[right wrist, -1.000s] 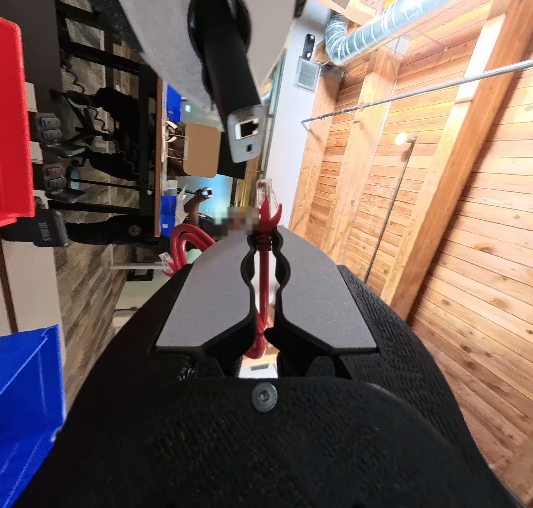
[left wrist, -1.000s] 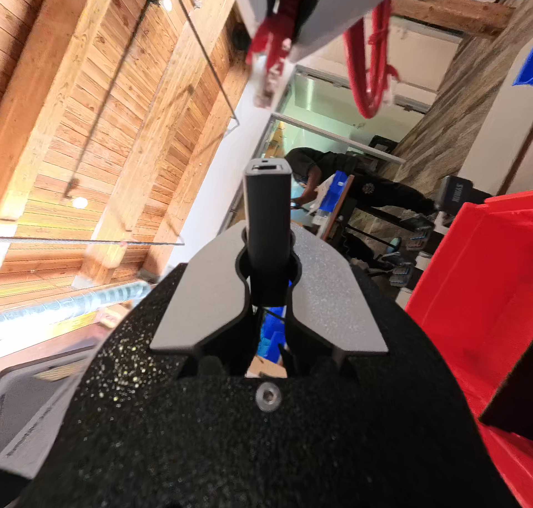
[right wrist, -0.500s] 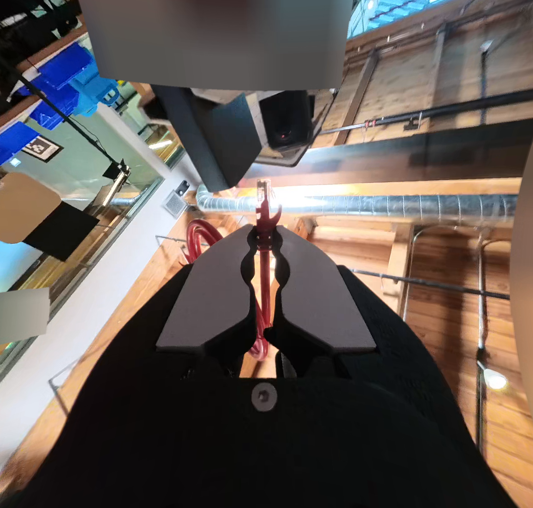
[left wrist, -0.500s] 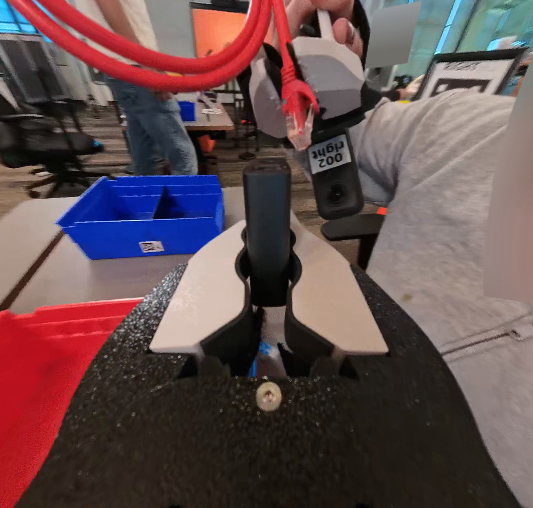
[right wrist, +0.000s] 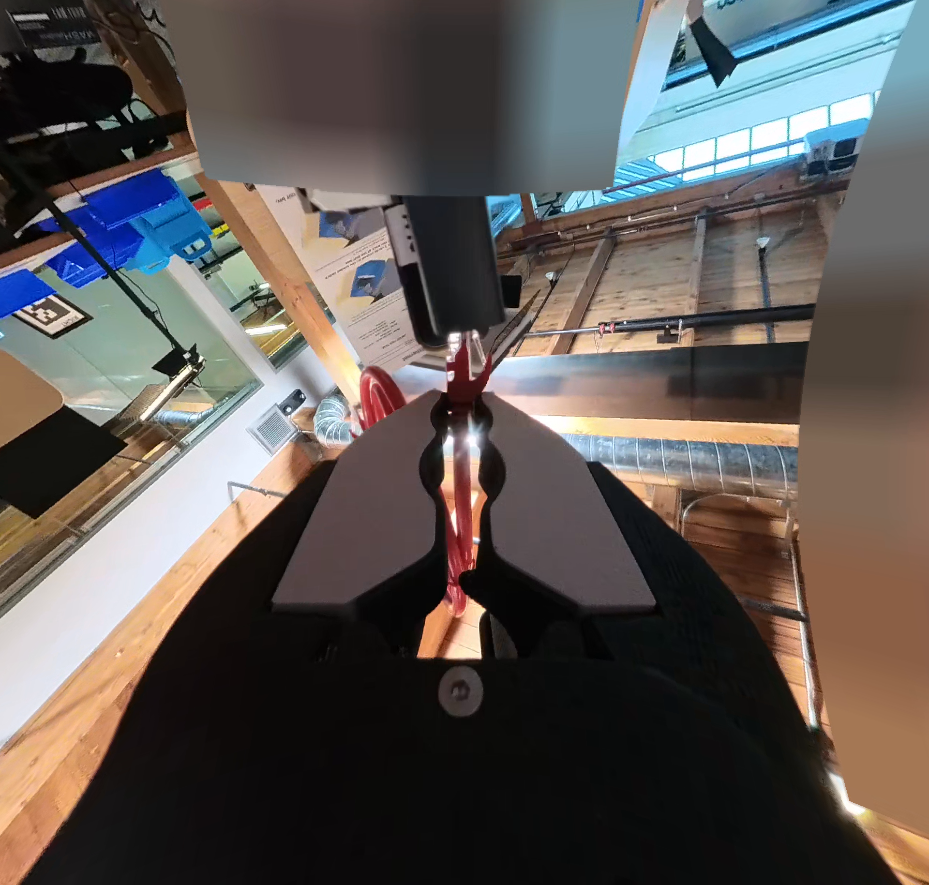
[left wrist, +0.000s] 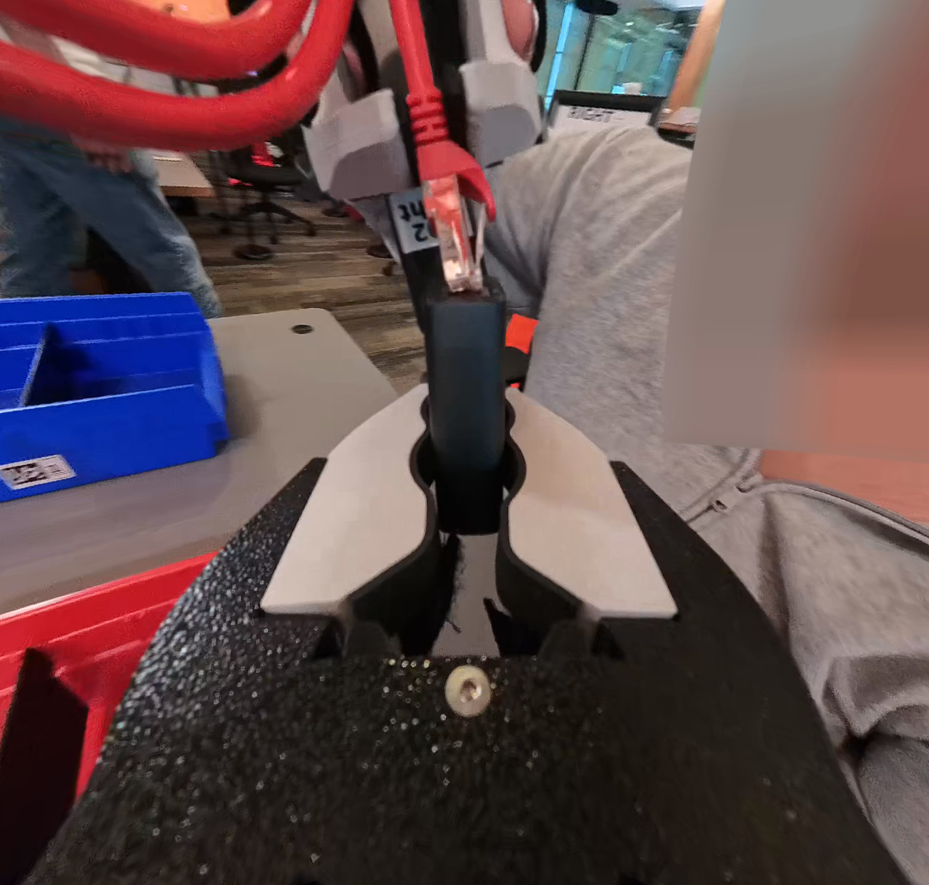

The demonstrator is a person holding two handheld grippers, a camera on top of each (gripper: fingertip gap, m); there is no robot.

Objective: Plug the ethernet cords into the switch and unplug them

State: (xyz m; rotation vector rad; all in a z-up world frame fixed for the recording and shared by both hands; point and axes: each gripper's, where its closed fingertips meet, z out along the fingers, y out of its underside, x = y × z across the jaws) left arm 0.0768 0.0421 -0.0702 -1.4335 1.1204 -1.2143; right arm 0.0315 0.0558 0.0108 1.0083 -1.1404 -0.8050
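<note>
My left gripper is shut on a dark rectangular adapter block that sticks out past its fingertips with its socket end forward. My right gripper is shut on a red network cable just behind its clear plug. In the left wrist view the right gripper comes down from above and the clear plug has its tip at the block's socket. In the right wrist view the block hangs right in front of the plug, touching its tip. The cable's loops hang at the upper left.
A blue divided bin stands on the grey table at the left. A red bin is close at the lower left. A person in a grey sweatshirt fills the right side. The right wrist view looks up at wooden ceiling and ducting. My hands' fingertips stand some 9 cm from each other.
Both grippers swung round from pointing at the ceiling and came together. The plug, apart from the block half a second ago, now has its tip at the block's socket.
</note>
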